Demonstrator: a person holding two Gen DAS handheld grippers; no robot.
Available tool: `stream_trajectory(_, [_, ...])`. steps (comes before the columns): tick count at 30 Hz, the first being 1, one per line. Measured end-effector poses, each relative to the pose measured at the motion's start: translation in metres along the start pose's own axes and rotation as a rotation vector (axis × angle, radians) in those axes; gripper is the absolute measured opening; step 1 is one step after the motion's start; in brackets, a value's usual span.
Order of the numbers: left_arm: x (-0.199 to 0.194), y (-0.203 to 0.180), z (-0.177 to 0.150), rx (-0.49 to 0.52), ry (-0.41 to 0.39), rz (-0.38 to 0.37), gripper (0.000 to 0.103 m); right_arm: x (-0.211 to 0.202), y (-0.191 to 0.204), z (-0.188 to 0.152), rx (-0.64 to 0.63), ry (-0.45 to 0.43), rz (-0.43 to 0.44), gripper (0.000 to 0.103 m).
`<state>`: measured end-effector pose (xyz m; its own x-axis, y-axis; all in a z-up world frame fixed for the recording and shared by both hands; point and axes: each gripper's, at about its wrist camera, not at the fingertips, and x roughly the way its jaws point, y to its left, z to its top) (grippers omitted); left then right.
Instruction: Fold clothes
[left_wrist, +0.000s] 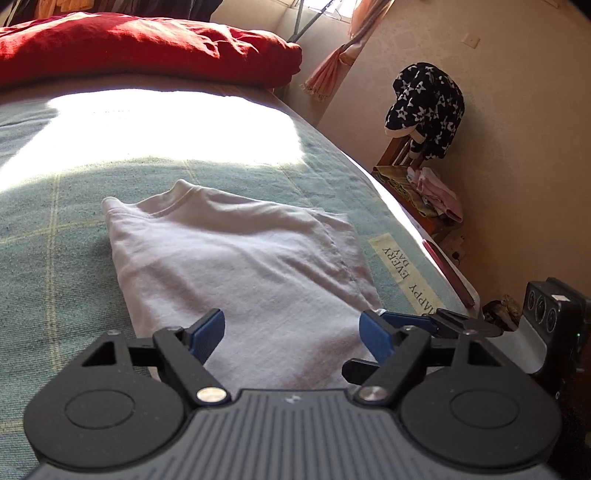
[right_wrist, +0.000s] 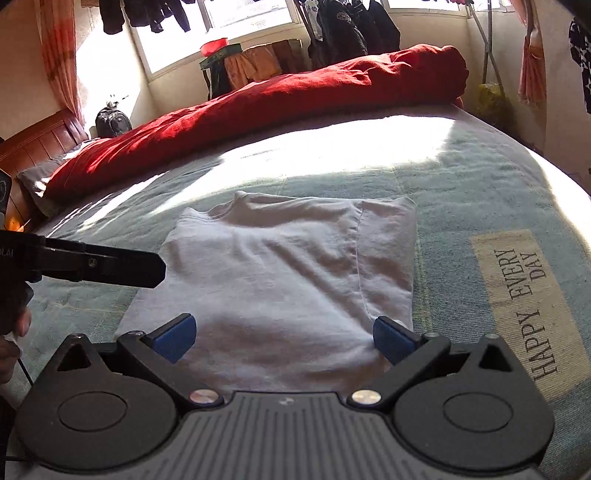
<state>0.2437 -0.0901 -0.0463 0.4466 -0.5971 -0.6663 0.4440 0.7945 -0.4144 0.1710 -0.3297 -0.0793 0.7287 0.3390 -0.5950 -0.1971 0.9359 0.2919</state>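
Lying on the sunlit green bedspread (right_wrist: 480, 192), a folded shirt (right_wrist: 280, 273) fronts both wide-spread hand-held grippers (left_wrist: 291, 332) (right_wrist: 284, 338).

Both grippers are held low, side by side, pointing forward. The left gripper (left_wrist: 291, 332) has its blue-padded fingers (left_wrist: 208, 330) spread wide, gripping nothing. The right gripper (right_wrist: 284, 338) is spread just as wide, its pads (right_wrist: 173, 338) bare.

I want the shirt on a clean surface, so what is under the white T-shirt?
The white T-shirt lies flat on a green checked bedspread, beside its "HAPPY EVERY DAY" label. The bedspread directly beneath the shirt is covered, so its state cannot be seen.
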Motion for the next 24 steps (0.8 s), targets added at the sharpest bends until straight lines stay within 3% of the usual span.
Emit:
stream_trajectory(5, [0.009,0.015,-0.001,-0.044,0.014,-0.021,0.080,0.019,0.005,-0.007,-0.057,0.021,-0.049,0.103])
stream_trajectory(10, [0.008,-0.002,0.029,0.008,0.010,-0.070,0.080,0.022,0.011,-0.009,-0.095,0.020,-0.079,0.103])
stream_trajectory(18, [0.076,-0.030,0.083,0.057,0.066,-0.144,0.081,0.026,0.021,-0.013,-0.151,0.017,-0.121,0.103])
stream_trajectory(24, [0.128,-0.014,0.101,0.003,0.094,-0.073,0.081,0.025,0.019,-0.014,-0.155,0.004,-0.113,0.103])
